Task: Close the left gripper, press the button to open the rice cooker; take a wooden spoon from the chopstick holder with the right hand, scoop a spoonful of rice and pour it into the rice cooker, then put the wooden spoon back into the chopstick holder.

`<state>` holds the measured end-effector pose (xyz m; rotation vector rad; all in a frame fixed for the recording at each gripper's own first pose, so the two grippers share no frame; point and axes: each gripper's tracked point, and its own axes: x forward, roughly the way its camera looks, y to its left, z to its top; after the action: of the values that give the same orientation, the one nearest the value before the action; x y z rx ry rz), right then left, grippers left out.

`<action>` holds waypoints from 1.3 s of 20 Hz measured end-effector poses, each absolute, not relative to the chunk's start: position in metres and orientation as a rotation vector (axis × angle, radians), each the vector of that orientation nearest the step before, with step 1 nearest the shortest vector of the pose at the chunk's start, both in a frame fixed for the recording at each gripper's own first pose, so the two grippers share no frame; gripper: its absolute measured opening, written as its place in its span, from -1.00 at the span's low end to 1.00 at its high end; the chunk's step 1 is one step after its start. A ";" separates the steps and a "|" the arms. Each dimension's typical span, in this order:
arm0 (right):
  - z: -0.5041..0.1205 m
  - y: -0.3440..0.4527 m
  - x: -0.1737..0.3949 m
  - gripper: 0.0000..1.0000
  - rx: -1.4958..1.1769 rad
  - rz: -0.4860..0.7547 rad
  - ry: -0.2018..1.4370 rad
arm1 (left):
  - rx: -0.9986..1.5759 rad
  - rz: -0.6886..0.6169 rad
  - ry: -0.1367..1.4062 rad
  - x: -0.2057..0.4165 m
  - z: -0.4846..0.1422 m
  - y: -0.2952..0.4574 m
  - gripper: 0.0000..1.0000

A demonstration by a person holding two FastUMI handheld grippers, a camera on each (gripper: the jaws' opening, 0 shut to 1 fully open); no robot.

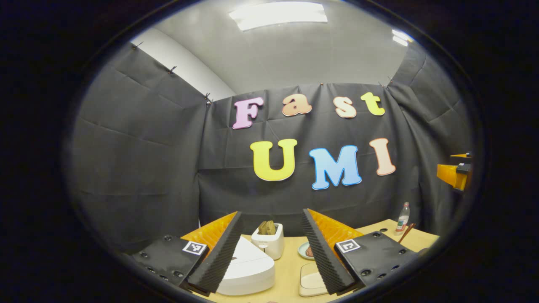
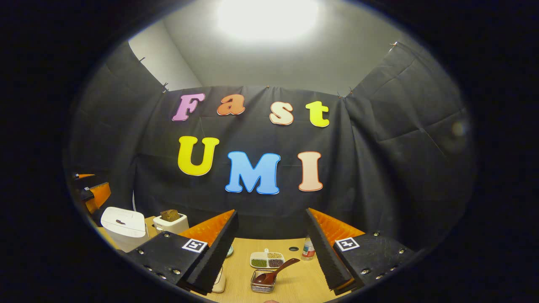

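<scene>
The left gripper [image 1: 271, 252] hangs above the light wooden desk [image 1: 290, 269] with its jaws wide apart and nothing between them. The white, rounded plastic rice cooker [image 1: 248, 269] sits lid-down directly beneath, toward the desk's left edge; its button cannot be made out.

The right gripper [image 2: 271, 252] is equally wide open and empty. Below it, near the front edge of the desk, the dark brown wooden spoon [image 2: 276, 271] leans in a small clear square chopstick holder [image 2: 263, 284], handle tilted up to the right. Just behind stands a white three-compartment dish [image 2: 267, 259] of grains and beans.

Handling, as judged:
- Spoon: light, rigid, smooth. Grip the upper handle, well clear of the holder.
- Holder: light, liable to tip or slide if the spoon drags.
- Cooker lid: closed; press with shut fingers.

The bottle [image 2: 308, 249] carries a label too small to read. Square coded markers sit on both grippers.
</scene>
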<state>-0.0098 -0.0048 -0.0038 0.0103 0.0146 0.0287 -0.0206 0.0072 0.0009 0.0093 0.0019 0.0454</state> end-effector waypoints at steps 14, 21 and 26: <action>-0.011 -0.009 -0.012 0.90 0.028 0.028 0.032 | 0.009 0.091 -0.001 -0.027 0.004 0.023 0.35; -0.015 -0.007 -0.009 0.89 0.019 0.025 0.040 | 0.009 0.092 0.011 -0.018 -0.002 0.026 -0.64; -0.019 -0.003 -0.007 0.89 0.009 0.020 0.052 | 0.015 0.097 0.035 -0.013 -0.015 0.034 -0.82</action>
<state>-0.0073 -0.0033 -0.0191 0.0094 0.0518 0.0198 -0.0132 0.0341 -0.0147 0.0154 0.0352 0.0969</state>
